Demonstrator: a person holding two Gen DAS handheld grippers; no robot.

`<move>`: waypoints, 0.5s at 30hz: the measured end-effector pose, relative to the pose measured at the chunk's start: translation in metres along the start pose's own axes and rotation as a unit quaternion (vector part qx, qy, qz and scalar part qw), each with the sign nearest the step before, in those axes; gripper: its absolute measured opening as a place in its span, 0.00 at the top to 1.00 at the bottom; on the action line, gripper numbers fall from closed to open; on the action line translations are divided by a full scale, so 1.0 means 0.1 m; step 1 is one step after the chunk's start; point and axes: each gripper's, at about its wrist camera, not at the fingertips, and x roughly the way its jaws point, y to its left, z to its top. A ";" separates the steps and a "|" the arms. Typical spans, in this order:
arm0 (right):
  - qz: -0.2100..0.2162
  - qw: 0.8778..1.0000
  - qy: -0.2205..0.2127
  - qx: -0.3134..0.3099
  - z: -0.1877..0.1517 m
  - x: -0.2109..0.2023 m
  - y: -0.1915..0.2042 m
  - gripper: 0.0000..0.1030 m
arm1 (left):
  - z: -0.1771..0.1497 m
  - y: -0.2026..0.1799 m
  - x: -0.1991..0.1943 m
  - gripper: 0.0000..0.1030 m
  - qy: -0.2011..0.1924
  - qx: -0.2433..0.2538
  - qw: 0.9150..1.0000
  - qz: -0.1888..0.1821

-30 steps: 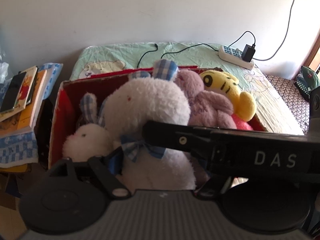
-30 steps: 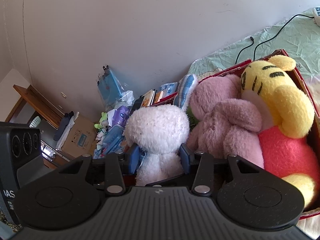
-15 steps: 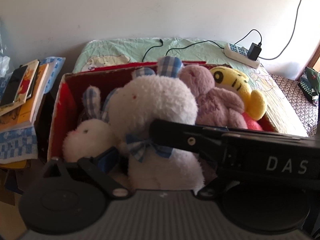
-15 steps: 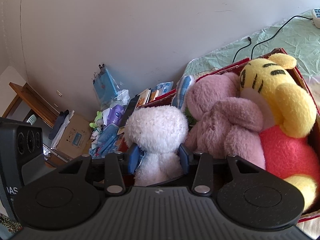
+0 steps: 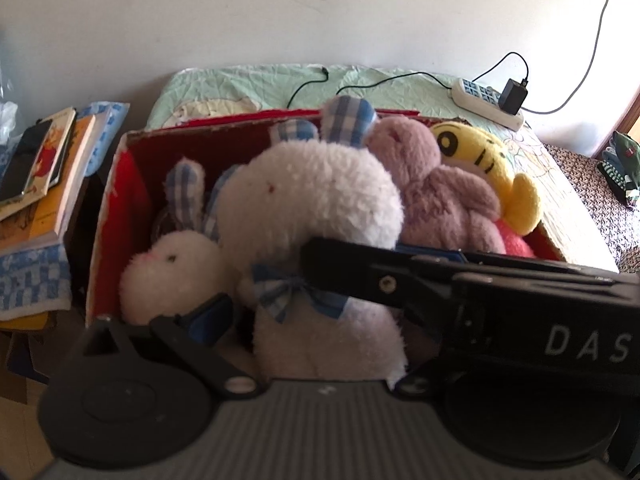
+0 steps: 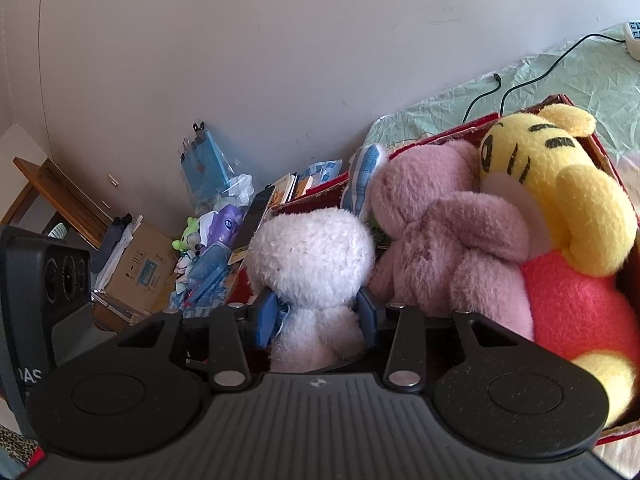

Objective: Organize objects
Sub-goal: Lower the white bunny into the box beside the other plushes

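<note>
A red cardboard box (image 5: 120,184) on the bed holds several plush toys. My right gripper (image 6: 318,316) is shut on the neck of the big white rabbit (image 6: 312,256), which also shows in the left wrist view (image 5: 312,216) with a blue checked bow. My left gripper (image 5: 320,320) is open around the same rabbit's body; its right finger is hidden behind the right gripper's black body (image 5: 480,296). A small white rabbit (image 5: 176,268) sits left of it. A pink plush (image 6: 440,240) and a yellow tiger plush (image 6: 560,184) fill the box's right side.
A stack of books with a phone (image 5: 36,176) stands left of the box. A power strip with a charger (image 5: 488,102) and cables lies on the green bedsheet (image 5: 260,84). Clutter and a cardboard carton (image 6: 136,276) sit on the floor by the wall.
The left wrist view has drifted slightly, so the box and toys sit a little higher and to the right. Both grippers keep their hold around the big white rabbit.
</note>
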 end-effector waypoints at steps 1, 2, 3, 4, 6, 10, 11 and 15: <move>0.002 1.000 0.000 0.004 0.00 -0.01 -0.01 0.57 | 0.00 0.00 0.01 0.03 0.001 0.000 1.000 -0.001; 0.004 1.000 0.000 0.008 0.01 -0.01 -0.01 0.57 | -0.01 0.00 0.01 0.02 0.002 0.000 1.000 -0.002; 0.008 1.000 -0.001 0.015 0.01 -0.02 -0.03 0.56 | -0.01 0.00 0.02 0.02 0.003 0.000 1.000 -0.002; 0.011 1.000 -0.003 0.021 0.01 -0.04 -0.04 0.56 | -0.02 -0.01 0.02 0.02 0.004 0.001 1.000 -0.002; 0.015 0.999 -0.004 0.029 0.01 -0.06 -0.07 0.56 | -0.03 -0.01 0.02 0.02 0.004 0.003 1.000 -0.002; 0.020 0.999 -0.008 0.039 0.00 -0.10 -0.09 0.56 | -0.03 -0.01 0.04 0.02 0.008 0.002 1.000 -0.006; 0.023 0.999 -0.009 0.042 -0.01 -0.11 -0.09 0.56 | -0.03 0.00 0.05 0.01 0.010 0.001 1.000 -0.007; 0.027 0.998 -0.017 0.055 -0.01 -0.17 -0.13 0.58 | -0.03 0.02 0.07 0.00 0.013 -0.001 1.000 -0.011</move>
